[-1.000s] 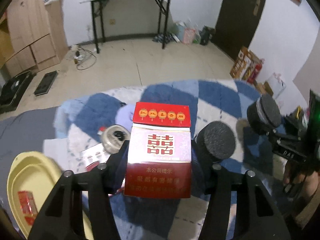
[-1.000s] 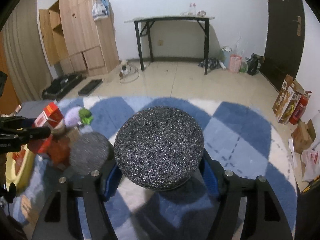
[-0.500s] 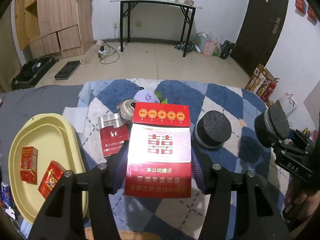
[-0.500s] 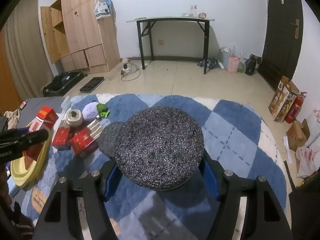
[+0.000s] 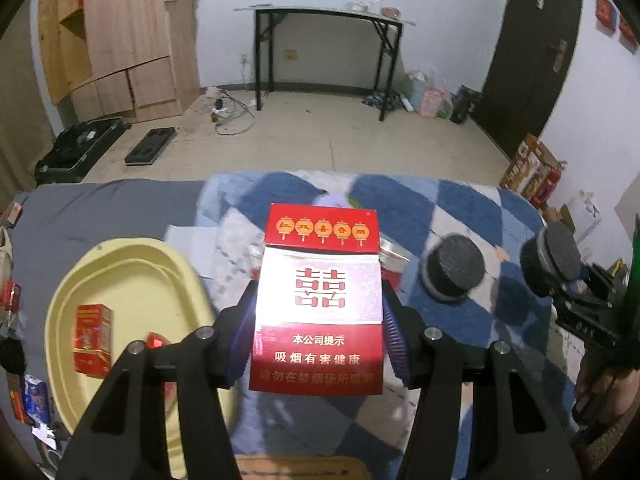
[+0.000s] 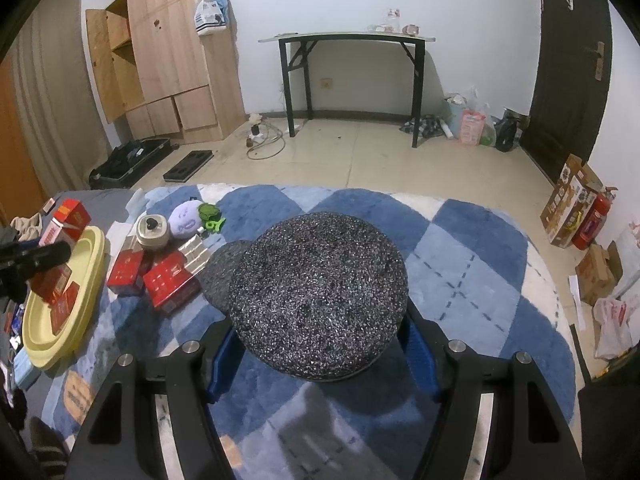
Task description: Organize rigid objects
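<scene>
The left gripper (image 5: pixel 318 320) grips a red-and-white cigarette pack (image 5: pixel 318 300) between its fingers, held upright above the blue-and-white checked rug (image 5: pixel 460 208). The pack bears a large red 囍, five lantern figures on its red lid, and the lines 本公司提示 and 吸烟有害健康; the bottom line is too faint to read. At 9 o'clock from it lies a yellow oval tray (image 5: pixel 120 264) with one red box (image 5: pixel 93 338) standing in it and a second red item partly hidden behind a finger. The right gripper (image 6: pixel 320 344) clamps a dark speckled foam disc (image 6: pixel 318 296), fingers closed on its sides. A second foam disc (image 6: pixel 224 268) lies on the rug at its 9 o'clock. Further left lie two red cigarette packs (image 6: pixel 170 282), a silver pack (image 6: pixel 195 252), a round tin (image 6: pixel 151 232) and a purple plush (image 6: pixel 185 219).
</scene>
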`<state>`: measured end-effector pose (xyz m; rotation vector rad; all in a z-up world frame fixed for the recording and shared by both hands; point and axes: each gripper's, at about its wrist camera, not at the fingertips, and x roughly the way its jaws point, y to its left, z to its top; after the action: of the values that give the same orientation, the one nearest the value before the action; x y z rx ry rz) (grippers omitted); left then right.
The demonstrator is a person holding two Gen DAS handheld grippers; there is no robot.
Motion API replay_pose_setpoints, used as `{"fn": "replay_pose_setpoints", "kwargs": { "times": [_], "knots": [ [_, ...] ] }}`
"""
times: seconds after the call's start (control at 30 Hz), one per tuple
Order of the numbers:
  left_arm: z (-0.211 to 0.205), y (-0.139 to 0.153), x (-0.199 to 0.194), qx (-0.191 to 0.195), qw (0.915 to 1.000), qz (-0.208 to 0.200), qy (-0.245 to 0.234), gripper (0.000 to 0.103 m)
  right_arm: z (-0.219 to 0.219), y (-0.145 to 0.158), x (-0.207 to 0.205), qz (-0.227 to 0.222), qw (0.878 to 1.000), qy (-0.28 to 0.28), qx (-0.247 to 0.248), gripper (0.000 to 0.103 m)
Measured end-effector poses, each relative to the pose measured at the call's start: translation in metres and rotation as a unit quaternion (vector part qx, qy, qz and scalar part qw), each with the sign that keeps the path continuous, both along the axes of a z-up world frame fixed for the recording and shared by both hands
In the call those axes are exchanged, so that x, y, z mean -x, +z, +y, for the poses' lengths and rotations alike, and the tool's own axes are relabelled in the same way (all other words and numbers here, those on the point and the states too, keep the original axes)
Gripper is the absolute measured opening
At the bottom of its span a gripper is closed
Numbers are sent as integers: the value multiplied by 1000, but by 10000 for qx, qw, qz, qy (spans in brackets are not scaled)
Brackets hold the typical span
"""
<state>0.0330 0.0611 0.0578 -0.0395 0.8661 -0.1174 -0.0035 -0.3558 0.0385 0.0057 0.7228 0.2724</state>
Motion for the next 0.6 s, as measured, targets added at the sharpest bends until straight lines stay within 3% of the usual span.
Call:
{"fn": "replay_pose_setpoints", "kwargs": {
  "times": [0.13,0.27,0.33,0.47,0.6],
  "knots": [
    [49,17,-1,64,9994,-105,329,58,12,8,4,-149,9997,198,85,69],
    [112,21,1,-79,9968,-102,788,58,52,27,15,-401,9959,795,166,69],
    [146,11,3,-219,9939,5,1080,58,79,36,21,-452,9922,1161,61,69],
    [198,-23,7,128,9856,446,1625,58,157,44,31,-406,9793,1984,-62,69],
    [222,-52,7,344,9785,706,1906,58,241,29,35,-118,9635,2672,-97,69]
  ]
}}
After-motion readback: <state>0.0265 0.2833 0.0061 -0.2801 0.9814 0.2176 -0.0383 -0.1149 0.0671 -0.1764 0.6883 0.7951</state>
